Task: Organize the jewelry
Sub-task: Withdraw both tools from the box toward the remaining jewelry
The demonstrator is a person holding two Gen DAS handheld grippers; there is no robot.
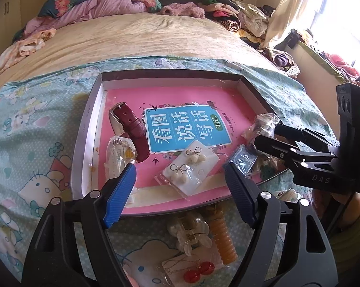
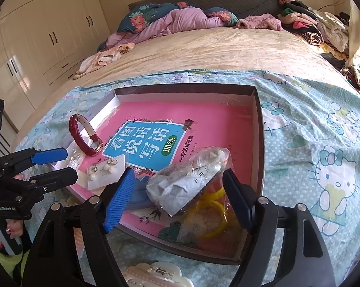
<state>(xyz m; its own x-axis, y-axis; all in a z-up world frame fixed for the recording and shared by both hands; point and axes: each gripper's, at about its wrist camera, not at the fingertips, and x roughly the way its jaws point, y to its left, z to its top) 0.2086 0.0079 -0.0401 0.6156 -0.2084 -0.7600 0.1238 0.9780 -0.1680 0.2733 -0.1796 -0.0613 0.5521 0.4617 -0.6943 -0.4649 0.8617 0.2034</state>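
Note:
A shallow box with a pink book as its floor lies on the Hello Kitty sheet. In it lie a dark red watch, a bagged card of bow earrings and other small bags. My left gripper is open just above the earring card, holding nothing. My right gripper is open over the box's near right corner, above a clear bag of jewelry and yellow bangles. The watch and earring card also show in the right wrist view.
Outside the box's near edge lie a white claw clip, an amber spiral hair tie and bagged red earrings. Another clip lies under my right gripper. Clothes and pillows pile at the bed's far end. Wardrobes stand to the left.

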